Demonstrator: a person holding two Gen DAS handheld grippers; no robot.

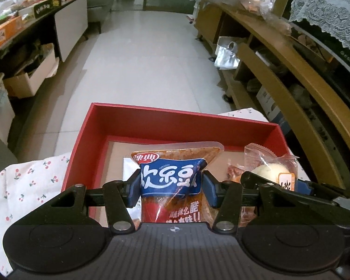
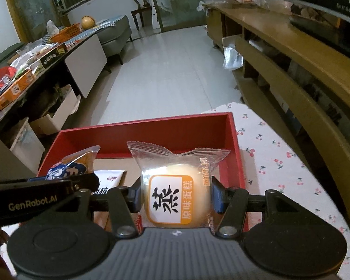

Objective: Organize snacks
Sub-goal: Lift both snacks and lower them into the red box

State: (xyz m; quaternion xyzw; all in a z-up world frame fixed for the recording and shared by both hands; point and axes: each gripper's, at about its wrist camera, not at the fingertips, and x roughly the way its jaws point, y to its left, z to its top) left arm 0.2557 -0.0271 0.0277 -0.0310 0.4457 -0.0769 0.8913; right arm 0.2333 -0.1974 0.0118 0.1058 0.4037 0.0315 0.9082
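Midway: left tongs (image 1: 171, 190) clamped on blue-labelled spicy pouch (image 1: 172, 182), right tongs (image 2: 174, 196) clamped on steamed cake packet (image 2: 175, 196), both above red box (image 2: 142, 130). Few packets inside; two still unplaced.

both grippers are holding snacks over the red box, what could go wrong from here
1. The left gripper pinches the spicy snack pouch hard at its middle; the film is visibly crumpled and might slip or burst.
2. The right gripper squeezes the steamed cake packet; the soft cake could get squashed.
3. Both grippers hang close together over the red box, so they may bump on lowering, or land on the packets already inside.
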